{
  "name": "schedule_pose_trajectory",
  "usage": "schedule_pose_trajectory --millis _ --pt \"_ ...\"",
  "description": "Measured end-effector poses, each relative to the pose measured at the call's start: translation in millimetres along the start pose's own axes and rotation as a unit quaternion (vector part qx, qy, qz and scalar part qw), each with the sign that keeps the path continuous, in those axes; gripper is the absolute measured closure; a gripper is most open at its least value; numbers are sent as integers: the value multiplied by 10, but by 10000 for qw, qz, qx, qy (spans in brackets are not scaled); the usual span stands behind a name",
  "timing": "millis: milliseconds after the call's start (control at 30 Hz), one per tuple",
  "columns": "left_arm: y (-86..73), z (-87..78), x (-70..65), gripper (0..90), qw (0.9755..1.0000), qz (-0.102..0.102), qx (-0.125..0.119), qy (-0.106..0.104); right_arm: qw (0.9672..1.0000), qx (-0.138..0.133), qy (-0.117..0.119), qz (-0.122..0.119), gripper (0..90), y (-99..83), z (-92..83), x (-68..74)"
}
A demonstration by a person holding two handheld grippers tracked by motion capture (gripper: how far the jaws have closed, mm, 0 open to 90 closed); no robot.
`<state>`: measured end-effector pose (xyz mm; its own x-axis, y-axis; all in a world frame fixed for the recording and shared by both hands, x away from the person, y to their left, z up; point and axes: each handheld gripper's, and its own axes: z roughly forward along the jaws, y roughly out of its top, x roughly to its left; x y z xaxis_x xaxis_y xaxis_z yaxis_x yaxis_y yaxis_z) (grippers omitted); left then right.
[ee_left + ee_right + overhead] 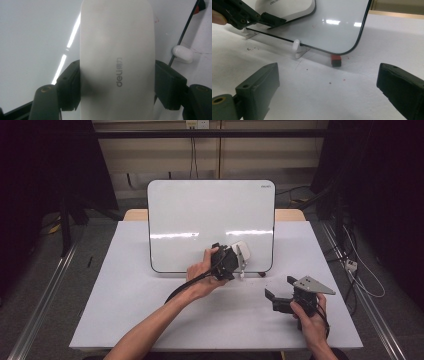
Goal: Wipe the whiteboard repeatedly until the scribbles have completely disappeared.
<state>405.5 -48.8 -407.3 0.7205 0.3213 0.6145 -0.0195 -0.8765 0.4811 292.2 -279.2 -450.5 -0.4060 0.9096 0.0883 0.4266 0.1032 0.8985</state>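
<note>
A whiteboard [200, 215] stands tilted on the table, its glossy face towards me. My left gripper [239, 256] is shut on a white eraser [241, 251] marked "deli" and holds it flat against the lower right part of the board. In the left gripper view both jaws clamp the sides of the eraser [117, 60]. My right gripper [280, 290] rests low on the table at the right, open and holding nothing. Its own view looks at the board's lower corner [352, 47], where the left gripper [275, 20] and the eraser [287, 7] show at the top left.
White plastic feet [297, 48] prop up the board's lower edge. A small red and black block [336, 60] lies under the board's corner. The white table [125, 295] has open room at its front left; black curtains and cables surround it.
</note>
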Motion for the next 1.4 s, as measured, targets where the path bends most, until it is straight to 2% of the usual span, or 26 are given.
schedule_pose_trajectory --millis 67,133,267,367,400,533,600,700,800,867,900,967,1000,1033,1167,1200,1267,1333,1367,1400 --pt "44 7 -29 309 9995 305 111 53 10000 -2 -3 0 48 2 5 -2" --pt "88 17 -67 309 9986 504 150 75 10000 -5 0 12 48 5 11 -1" --pt "144 55 -125 309 9977 672 38 12 10000 -3 14 -13 48 6 19 5" --pt "226 91 -163 309 9978 652 -16 -90 10000 1 14 -8 48 6 20 2" --pt "271 101 -174 309 9973 728 3 -136 10000 0 14 -6 48 6 19 2" --pt "422 166 -248 308 9963 839 -78 -149 10000 -7 21 0 48 6 12 0" --pt "474 186 -265 308 9967 784 -103 -167 10000 -7 34 0 47 3 6 -1" --pt "550 213 -270 308 9964 814 -145 -174 10000 -8 39 -8 47 2 5 -6" --pt "624 244 -282 309 9967 772 -204 -112 10000 -11 48 -8 47 3 7 -3" --pt "651 244 -293 309 9970 756 -131 -54 10000 -7 29 -5 47 5 5 -1" --pt "649 238 -299 309 9970 766 -117 -23 10000 -14 28 -18 47 5 4 -2" --pt "617 239 -312 311 9967 764 -271 28 10000 -13 35 -14 47 3 3 -3" --pt "613 224 -301 312 9966 787 -211 94 10000 -14 32 -11 47 2 3 -3" --pt "606 217 -295 312 9968 763 -198 165 10000 -14 39 -5 47 1 1 -3" --pt "563 186 -214 312 9980 568 -227 148 10000 -31 11 -13 47 -5 -13 -14" --pt "537 186 -197 312 9986 380 -328 194 10000 -34 12 -9 47 -5 -18 -17" --pt "489 155 -116 312 9991 57 -393 111 10000 -41 6 18 48 -6 -23 -14" --pt "441 128 -38 313 9984 -219 -527 28 10000 -37 -1 -9 47 -5 -21 -15" --pt "418 116 5 313 9976 -370 -586 -43 10000 -40 3 -8 47 -4 -20 -12" --pt "388 111 47 313 9951 -672 -717 -144 10000 -37 5 -5 48 -2 -18 -10"
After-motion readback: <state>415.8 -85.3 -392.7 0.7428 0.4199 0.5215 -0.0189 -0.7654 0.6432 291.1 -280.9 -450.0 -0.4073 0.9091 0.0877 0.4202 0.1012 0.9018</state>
